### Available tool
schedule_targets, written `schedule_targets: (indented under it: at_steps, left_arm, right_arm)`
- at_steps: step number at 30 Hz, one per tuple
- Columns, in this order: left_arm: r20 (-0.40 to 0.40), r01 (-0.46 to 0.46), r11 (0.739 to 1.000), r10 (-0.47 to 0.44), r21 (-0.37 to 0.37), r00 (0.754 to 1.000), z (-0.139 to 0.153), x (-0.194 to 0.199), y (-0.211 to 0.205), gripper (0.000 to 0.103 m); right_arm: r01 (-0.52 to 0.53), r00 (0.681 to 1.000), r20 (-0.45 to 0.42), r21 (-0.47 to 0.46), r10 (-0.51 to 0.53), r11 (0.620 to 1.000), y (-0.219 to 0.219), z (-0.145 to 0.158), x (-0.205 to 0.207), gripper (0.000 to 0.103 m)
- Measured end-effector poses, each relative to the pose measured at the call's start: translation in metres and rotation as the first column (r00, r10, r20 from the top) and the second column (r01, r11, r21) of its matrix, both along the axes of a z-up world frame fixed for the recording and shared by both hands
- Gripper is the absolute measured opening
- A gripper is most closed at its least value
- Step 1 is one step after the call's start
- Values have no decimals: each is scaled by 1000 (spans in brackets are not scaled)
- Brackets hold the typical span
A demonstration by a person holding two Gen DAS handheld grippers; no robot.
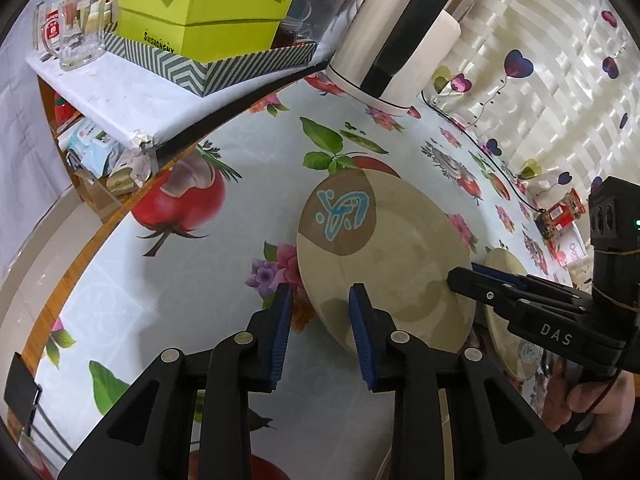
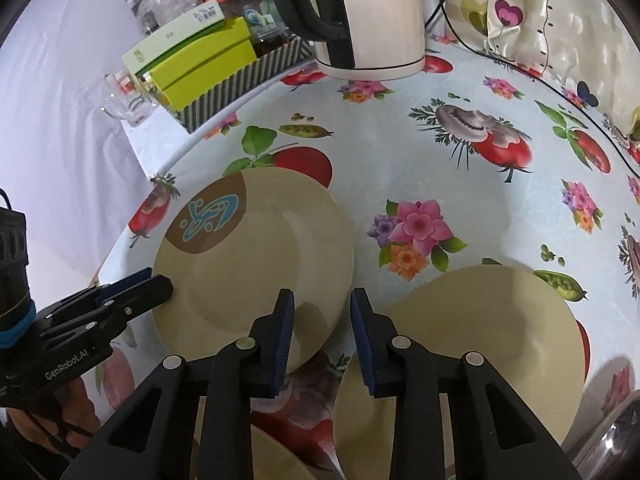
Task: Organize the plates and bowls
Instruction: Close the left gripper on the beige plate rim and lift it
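Two cream plates lie on the worktop (image 2: 460,160), which has a fruit-and-flower cloth. The plate w/ brown patch (image 2: 252,256) & blue mark sits left in the right wrist view; the plain plate (image 2: 472,344) is just beside it to the right, apart by a narrow gap. A third cream rim (image 2: 276,456) shows at the bottom edge, mostly hidden.

Left tongs (image 1: 320,300) straddle the near-left rim of the patch plate: one blue pad (image 1: 283,320) outside the edge over the cloth, the other over the plate's face. Jaws partly open; pads don't look pressed on the rim.

Right tongs (image 2: 322,304) sit over the gap btwn the 2 plates, left pad over the patch plate's rim, right pad near the plain plate's edge. Jaws narrow, but a grip isn't clear; seen from the left wrist, their tips reach the patch plate's right rim.

At the back: a white kettle (image 2: 372,12) w/ black handle, lime boxes (image 1: 200,20) in a striped tray, a glass mug (image 1: 76,36).
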State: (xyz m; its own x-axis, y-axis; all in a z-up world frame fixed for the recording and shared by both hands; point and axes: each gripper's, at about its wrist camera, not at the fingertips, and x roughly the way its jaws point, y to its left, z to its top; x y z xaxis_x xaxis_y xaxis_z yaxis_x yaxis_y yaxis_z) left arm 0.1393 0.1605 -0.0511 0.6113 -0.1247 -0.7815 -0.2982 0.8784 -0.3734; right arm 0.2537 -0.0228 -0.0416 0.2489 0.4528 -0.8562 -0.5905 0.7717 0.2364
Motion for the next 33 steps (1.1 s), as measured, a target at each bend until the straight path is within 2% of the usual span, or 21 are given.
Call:
schedule_targets:
  at_steps: [3, 16, 24, 33]
  left_arm:
    - [3, 5, 1000, -5, -4, 1000, 0, 2, 0, 25]
    - [6, -1, 1000, 1, 23, 1000, 10, -3, -4, 24]
    - [18, 4, 999, -5, 42, 1000, 27, -16, -12, 24]
    - [24, 36, 998, -38, 53, 999, 44, -44, -35, 24]
  right_arm:
    - [3, 1000, -7, 6, -3, 1000, 1, -2, 2, 28]
    - [9, 1000, -8, 19, -9, 1000, 0, 3, 3, 27]
    - [12, 1000, 3, 33, -12, 999, -6, 16, -10, 27]
    - [29, 999, 18, 49, -30, 998, -30, 34, -43, 27]
